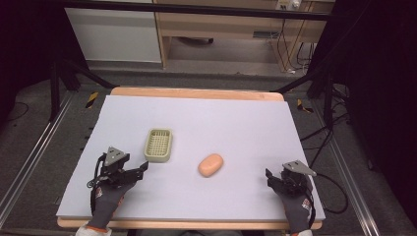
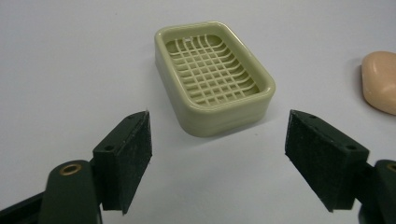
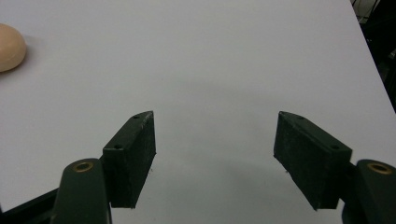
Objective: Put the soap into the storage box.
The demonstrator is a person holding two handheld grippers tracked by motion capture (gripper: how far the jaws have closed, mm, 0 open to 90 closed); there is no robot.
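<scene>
At lower left of the high view, left gripper [image 1: 142,168] gapes wide, soap dish [image 1: 159,145] just beyond; soap [image 1: 210,164] mid-frame; right gripper [image 1: 268,176] wide, empty, lower right.

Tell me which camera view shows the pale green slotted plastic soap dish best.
The left gripper view: the pale green slotted plastic soap dish sits close ahead of the open jaws, its grid floor and rim plain to see, with nothing in it. The high view shows the dish small, left of the peach oval soap bar.

Soap dish [image 1: 159,145] left of soap [image 1: 210,164], apart, on table [image 1: 236,123].
</scene>
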